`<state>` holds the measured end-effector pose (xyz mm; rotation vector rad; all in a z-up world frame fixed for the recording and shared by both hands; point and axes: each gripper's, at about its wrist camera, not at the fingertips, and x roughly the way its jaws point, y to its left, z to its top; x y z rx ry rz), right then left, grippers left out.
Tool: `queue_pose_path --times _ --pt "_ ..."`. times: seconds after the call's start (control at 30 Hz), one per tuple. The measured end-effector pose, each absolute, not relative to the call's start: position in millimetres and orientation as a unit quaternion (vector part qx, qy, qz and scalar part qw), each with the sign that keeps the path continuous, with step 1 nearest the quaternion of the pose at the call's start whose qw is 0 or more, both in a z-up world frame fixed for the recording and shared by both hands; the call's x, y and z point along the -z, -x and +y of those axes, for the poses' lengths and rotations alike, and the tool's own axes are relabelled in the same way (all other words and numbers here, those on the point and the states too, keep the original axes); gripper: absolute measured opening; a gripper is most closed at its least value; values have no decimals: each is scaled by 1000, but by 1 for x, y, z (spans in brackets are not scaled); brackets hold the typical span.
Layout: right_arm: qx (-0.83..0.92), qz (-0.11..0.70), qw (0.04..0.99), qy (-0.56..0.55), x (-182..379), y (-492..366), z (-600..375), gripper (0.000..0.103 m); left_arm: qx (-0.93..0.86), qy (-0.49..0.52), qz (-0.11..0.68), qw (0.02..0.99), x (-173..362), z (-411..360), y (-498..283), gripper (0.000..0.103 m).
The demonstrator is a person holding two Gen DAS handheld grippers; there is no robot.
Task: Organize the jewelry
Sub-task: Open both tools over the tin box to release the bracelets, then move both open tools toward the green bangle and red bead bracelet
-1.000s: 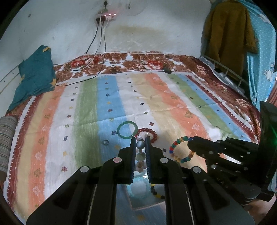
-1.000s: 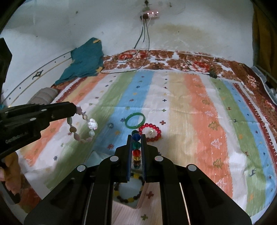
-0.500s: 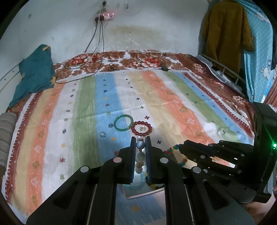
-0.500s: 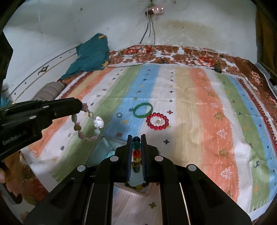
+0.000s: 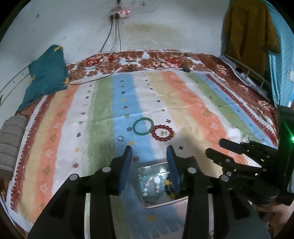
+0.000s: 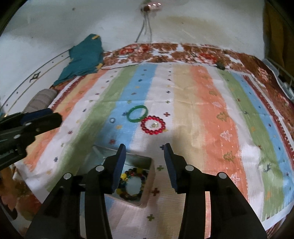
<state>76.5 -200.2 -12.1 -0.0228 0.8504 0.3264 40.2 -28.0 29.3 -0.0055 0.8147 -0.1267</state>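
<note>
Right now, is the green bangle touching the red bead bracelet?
Cannot tell. In the right wrist view, the green bangle meets the red bead bracelet; no contact or gap shows plainly.

- Striped bedspread (image 5: 183,95), covering the bed.
- Teal cloth (image 5: 46,73), crumpled at the far left corner.
- Power strip (image 5: 120,13) on the wall, black cables (image 5: 110,36) trailing down.
- Mustard garment (image 5: 246,31), hanging at right.

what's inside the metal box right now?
Inside the metal box: a pale bead bracelet and a multicoloured bead bracelet. The gripper fingers hide part of the box floor, so anything else there can't be seen.
</note>
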Motion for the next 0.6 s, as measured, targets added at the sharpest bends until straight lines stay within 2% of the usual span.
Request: queue_pose_path --times 0.13,0.27,0.37,0.43,0.6 --pt "-144 408 901 -7 12 -85 -208 51 51 3 402 914 -24 -24 -49 53" --pt "-129 414 901 -24 13 -97 -219 57 43 39 415 908 -19 -11 -61 56" --pt "-126 421 898 -20 16 -104 -221 62 33 51 417 907 -17 -6 -67 61" --pt "-125 424 897 -14 18 -108 -219 65 30 50 417 907 -15 -6 -70 69" --pt "-123 428 896 -1 19 -114 -214 72 24 32 420 907 -8 -10 -83 77"
